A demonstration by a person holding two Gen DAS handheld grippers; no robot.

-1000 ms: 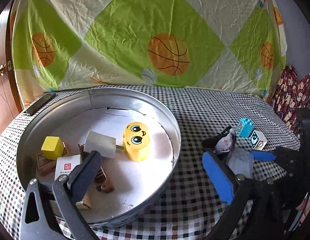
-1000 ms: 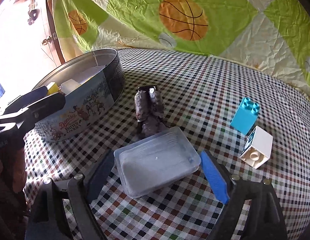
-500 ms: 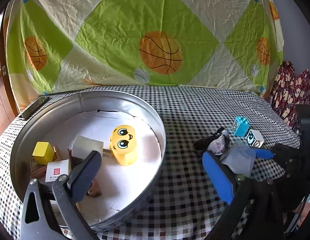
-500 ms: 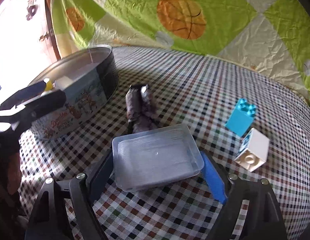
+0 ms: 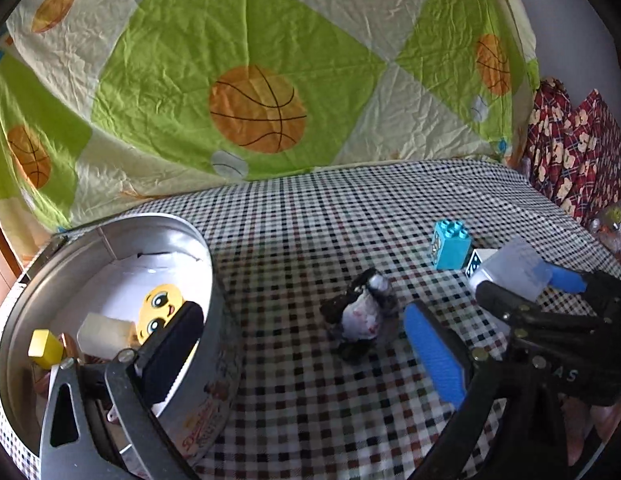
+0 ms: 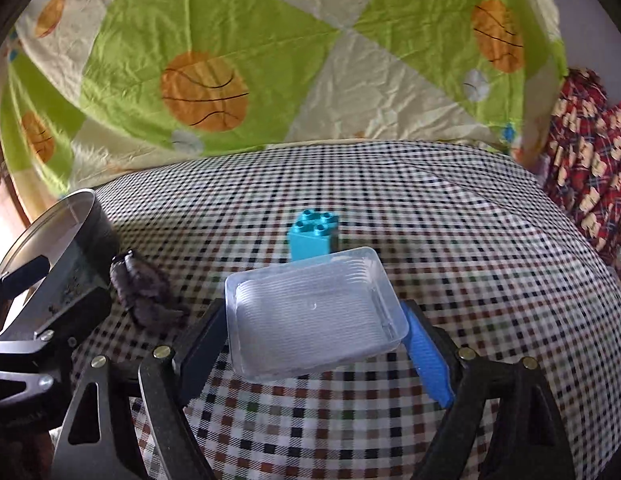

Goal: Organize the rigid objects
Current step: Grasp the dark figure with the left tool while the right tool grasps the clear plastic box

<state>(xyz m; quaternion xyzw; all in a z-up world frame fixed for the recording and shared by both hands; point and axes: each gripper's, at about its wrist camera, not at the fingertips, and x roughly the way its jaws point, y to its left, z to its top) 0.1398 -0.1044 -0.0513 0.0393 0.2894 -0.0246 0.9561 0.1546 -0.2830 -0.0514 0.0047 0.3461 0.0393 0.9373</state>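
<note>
My right gripper (image 6: 312, 320) is shut on a clear plastic box (image 6: 302, 296), which hangs tilted just above the checked cloth; the left wrist view shows that box (image 5: 518, 268) at the far right. Behind it stands a blue toy brick (image 6: 312, 236), with a white eye-printed block (image 5: 476, 260) beside the brick (image 5: 450, 246). My left gripper (image 5: 300, 312) is open and empty, its dark finger over the round tin (image 5: 214, 280) and its blue finger over the cloth. A dark crumpled item (image 5: 364, 316) lies on the cloth between them.
The tin holds a yellow face toy (image 5: 158, 308), a yellow cube (image 5: 44, 348), a white block (image 5: 102, 332) and brown pieces. A basketball-print sheet (image 5: 254, 108) hangs behind the table. Red patterned fabric (image 5: 570, 152) lies at the right edge.
The clear box has left the cloth and tilted in the right gripper, which swung right toward the blue brick. The left gripper also shifted right, so the tin now sits farther left.
</note>
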